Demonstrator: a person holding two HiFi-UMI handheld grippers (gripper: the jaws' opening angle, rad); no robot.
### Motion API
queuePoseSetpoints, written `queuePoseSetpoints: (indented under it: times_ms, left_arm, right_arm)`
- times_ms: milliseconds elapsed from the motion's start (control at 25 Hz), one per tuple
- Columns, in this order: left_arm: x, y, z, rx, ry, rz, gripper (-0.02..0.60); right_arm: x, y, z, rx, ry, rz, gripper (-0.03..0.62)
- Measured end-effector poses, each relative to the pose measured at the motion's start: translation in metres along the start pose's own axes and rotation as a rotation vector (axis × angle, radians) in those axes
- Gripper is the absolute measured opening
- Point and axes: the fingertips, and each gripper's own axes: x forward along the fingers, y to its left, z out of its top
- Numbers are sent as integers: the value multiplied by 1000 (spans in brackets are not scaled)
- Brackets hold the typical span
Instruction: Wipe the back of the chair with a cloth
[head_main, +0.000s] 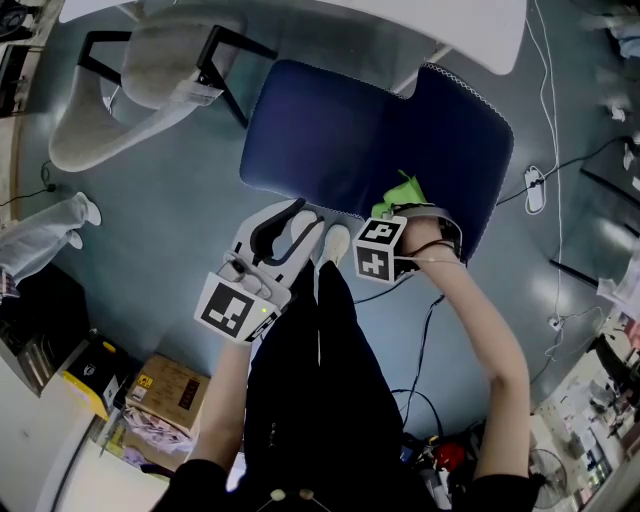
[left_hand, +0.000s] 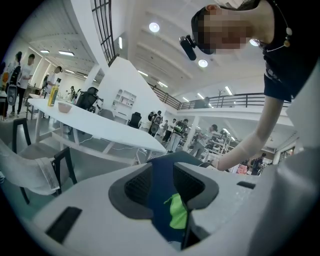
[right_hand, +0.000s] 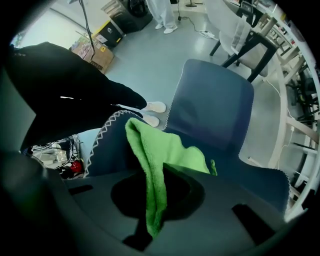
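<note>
The blue chair (head_main: 330, 140) stands in front of me, its seat in the middle of the head view and its back (head_main: 465, 150) to the right. My right gripper (head_main: 398, 212) is shut on a green cloth (right_hand: 155, 155). The cloth drapes over the stitched top edge of the chair back (right_hand: 107, 135); the seat (right_hand: 210, 115) lies beyond. My left gripper (head_main: 285, 212) is at the seat's near edge. In the left gripper view the blue chair edge (left_hand: 162, 200) fills the narrow gap between the jaws, with a bit of green cloth (left_hand: 176, 212) showing beside it.
A white table (head_main: 300, 20) runs behind the chair, with a grey chair (head_main: 150, 70) at the left. My legs and white shoes (head_main: 336, 243) are just short of the seat. Cables (head_main: 545, 190) trail on the floor at right, and a cardboard box (head_main: 165, 390) sits at lower left.
</note>
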Motion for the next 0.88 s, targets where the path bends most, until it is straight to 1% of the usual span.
queuePoseSetpoints:
  times_ms: [120,280,640,800,880]
  left_arm:
    - [-2,0,0,-4,1,2,130]
    - [-3,3,0,-16,-5,8,130]
    - [-2,2,-2,-31,-10,3,130]
    - [0,1,-2,-34,-12,0,130]
    - [0,1,-3,-37,-12,-2,130]
  right_arm:
    - [-2,9,8,8,-25,17,18]
    - [-6,21,24,69,-97,73,18]
    - [-7,28,32,107,-118,54,18]
    - [-12,32,41,156,-178,92,18]
    - [-12,34,44,170,-191,99,18]
